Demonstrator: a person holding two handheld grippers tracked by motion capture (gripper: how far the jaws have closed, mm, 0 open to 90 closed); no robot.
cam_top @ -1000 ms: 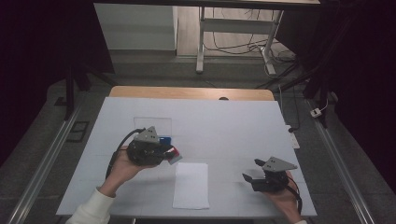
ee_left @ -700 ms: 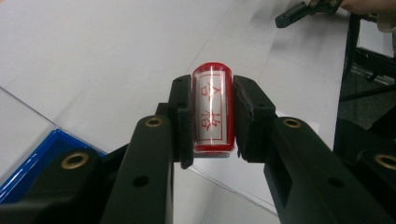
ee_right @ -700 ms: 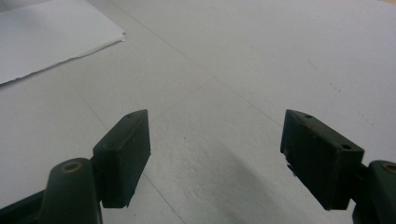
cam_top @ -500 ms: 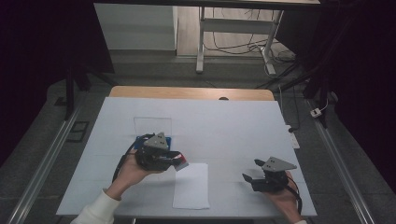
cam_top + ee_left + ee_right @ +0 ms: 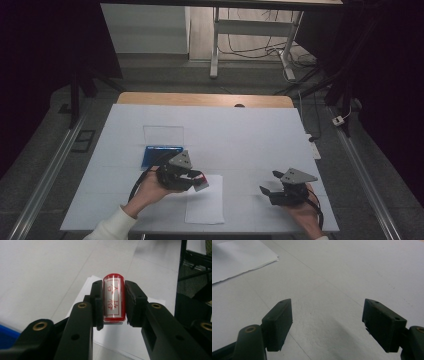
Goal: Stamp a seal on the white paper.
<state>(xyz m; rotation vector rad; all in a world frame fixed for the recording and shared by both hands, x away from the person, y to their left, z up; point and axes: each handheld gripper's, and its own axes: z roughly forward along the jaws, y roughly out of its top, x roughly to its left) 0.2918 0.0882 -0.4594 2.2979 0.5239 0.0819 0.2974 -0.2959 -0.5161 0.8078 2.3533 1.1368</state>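
Note:
A red stamp (image 5: 114,298) with a white label and red characters sits clamped between the jaws of my left gripper (image 5: 114,302). In the high view my left gripper (image 5: 198,183) holds the stamp (image 5: 201,185) over the top left corner of a white paper sheet (image 5: 205,202). A blue ink pad case (image 5: 159,154) with its clear lid raised lies just behind that gripper. My right gripper (image 5: 268,185) rests low at the front right with its jaws wide apart and nothing between them; its own view (image 5: 327,322) shows bare table and the sheet's corner (image 5: 237,260).
The white table cover (image 5: 240,135) spans the whole work area, with a wooden edge (image 5: 200,99) at the back. Metal rails run along both sides. Table legs and cables stand beyond the far edge.
My left gripper has carried the stamp from the ink pad rightward and forward onto the paper's top left corner. The ink pad case is uncovered now. The right gripper has stayed put.

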